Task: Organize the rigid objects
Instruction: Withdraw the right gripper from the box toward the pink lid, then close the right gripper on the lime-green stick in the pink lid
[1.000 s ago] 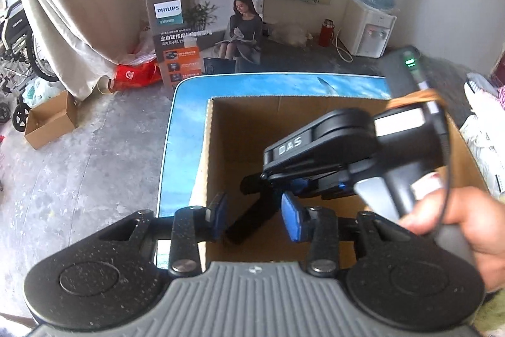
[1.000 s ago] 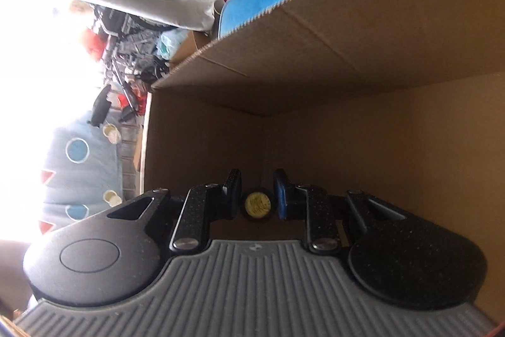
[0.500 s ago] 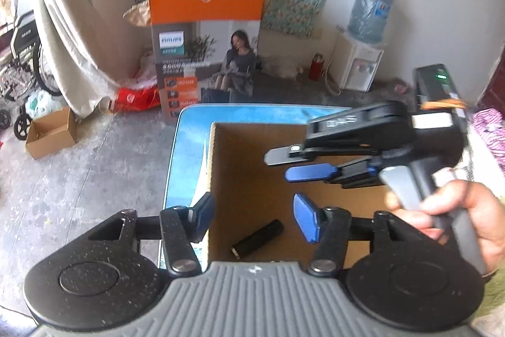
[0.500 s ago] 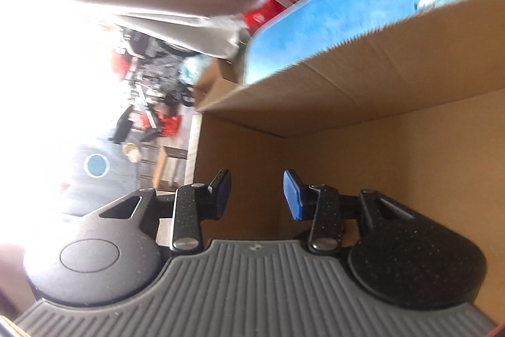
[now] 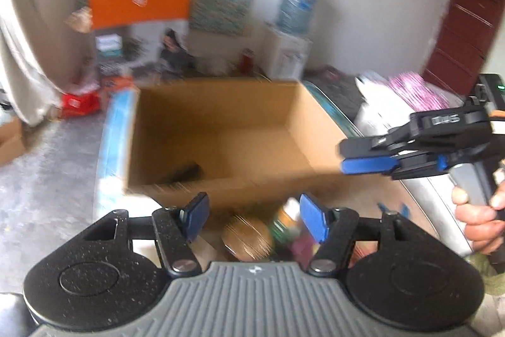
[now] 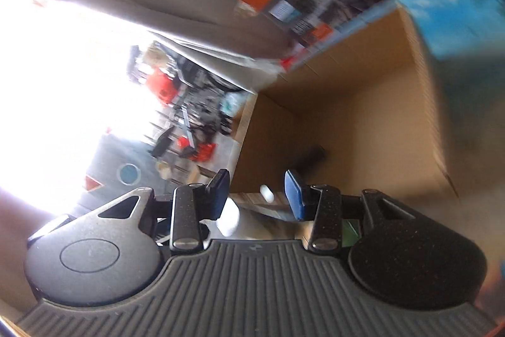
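A dark cylinder [image 5: 184, 172] lies on its side on the floor of the open box [image 5: 318, 128], near the front-left corner, its long axis running slantwise across the floor; in the right wrist view the same cylinder [image 6: 311, 155] shows beyond the fingertips, blurred. The objects not yet sorted sit outside the box, just in front of its near wall: a round brown-topped item [image 5: 247, 237] and a blurred jumble of coloured pieces [image 5: 288, 223], too smeared to name. They lie directly below and between the fingers of the left hand-held gripper [image 5: 254, 218], whose jaws have just been opening and stand fairly wide with nothing between the pads. The right hand-held gripper [image 5: 367, 158], gripped by a hand [image 5: 479, 218], hangs to the right of the box above its side wall, pointing leftward across it; its jaws have also just been opening, stand moderately apart and are empty. The left is judged the nearer of the two to the pile, and a short drop forward and down would likely put the brown-topped item between its fingers. The box rests on a blue-patterned table [image 5: 113, 141].
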`<state>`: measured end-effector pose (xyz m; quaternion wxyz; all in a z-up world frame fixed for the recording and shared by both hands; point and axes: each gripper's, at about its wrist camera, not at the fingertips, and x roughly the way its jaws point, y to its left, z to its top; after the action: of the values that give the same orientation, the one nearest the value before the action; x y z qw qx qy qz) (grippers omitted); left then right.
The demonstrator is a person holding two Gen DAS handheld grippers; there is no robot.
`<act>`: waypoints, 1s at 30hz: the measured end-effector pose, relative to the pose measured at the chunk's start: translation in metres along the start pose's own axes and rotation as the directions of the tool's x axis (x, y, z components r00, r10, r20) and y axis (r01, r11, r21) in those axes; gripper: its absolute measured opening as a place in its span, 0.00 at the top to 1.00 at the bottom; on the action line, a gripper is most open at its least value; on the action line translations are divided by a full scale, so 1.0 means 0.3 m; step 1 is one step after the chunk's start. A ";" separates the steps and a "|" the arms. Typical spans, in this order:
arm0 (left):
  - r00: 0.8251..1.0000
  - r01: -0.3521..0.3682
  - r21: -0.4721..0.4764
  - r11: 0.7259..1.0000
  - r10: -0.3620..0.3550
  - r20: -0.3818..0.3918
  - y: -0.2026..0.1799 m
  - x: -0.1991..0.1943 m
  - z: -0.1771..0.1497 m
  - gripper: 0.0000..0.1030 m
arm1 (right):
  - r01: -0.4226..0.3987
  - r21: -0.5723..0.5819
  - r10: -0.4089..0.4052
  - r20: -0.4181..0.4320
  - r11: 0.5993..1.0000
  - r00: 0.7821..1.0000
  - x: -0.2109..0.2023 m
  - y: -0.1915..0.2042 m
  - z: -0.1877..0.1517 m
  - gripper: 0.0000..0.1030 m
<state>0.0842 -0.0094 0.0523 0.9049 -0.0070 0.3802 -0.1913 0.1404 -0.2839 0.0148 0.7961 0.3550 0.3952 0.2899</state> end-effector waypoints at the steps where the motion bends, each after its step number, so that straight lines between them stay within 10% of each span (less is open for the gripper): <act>1: 1.000 0.025 0.011 1.000 -0.025 -0.018 -0.018 0.023 -0.025 0.37 | 0.024 0.022 -0.023 -0.010 0.999 1.000 -0.015 -0.029 -0.046 0.62; 16: 0.966 0.142 0.105 0.984 -0.114 -0.233 -0.182 0.343 -0.174 0.79 | 0.250 0.133 -0.213 -0.245 0.959 0.946 0.098 -0.257 -0.302 0.76; 30: 0.960 0.117 0.146 0.982 -0.075 -0.269 -0.200 0.395 -0.166 0.78 | 0.278 0.158 -0.223 -0.295 0.947 0.929 0.217 -0.295 -0.263 0.79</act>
<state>0.1049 -0.1001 -0.0547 0.8338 0.0726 0.4794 -0.2641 0.1244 -0.2602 -0.1173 0.7254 0.3352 0.5701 0.1908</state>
